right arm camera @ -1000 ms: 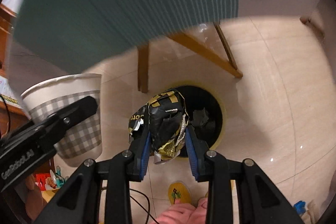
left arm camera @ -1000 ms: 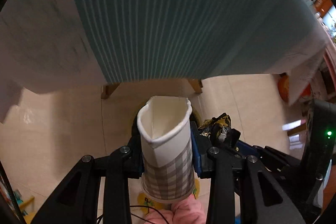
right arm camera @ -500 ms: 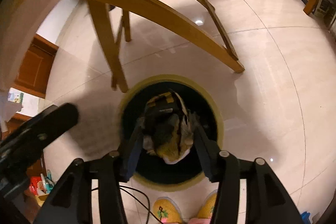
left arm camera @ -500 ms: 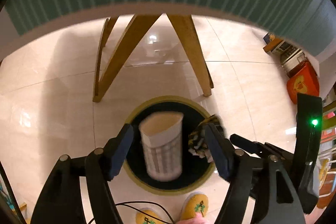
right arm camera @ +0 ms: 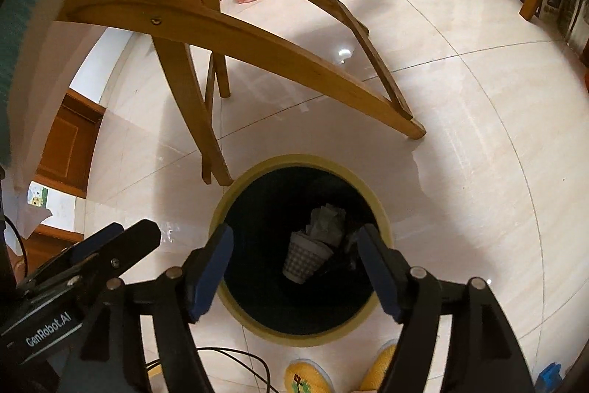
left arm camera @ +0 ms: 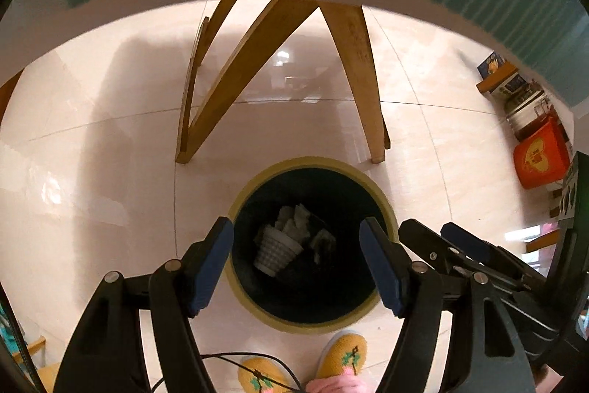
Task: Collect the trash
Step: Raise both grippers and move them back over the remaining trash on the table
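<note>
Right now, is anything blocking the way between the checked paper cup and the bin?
Nothing visible does: the paper cup already lies inside the bin on crumpled trash. Both tongs, left and right, stand open and empty above.

The bin (left arm camera: 243, 197) sits on the floor (left arm camera: 92, 172) in the lower middle of both frames. Inside it a paper cup (left arm camera: 278, 249) lies on its side, with crumpled paper (left arm camera: 294, 221) just above it. The table legs (left arm camera: 362, 80) stand above the bin. Two slippers (left arm camera: 342, 354) are below the bin, at the bottom edge.
</note>
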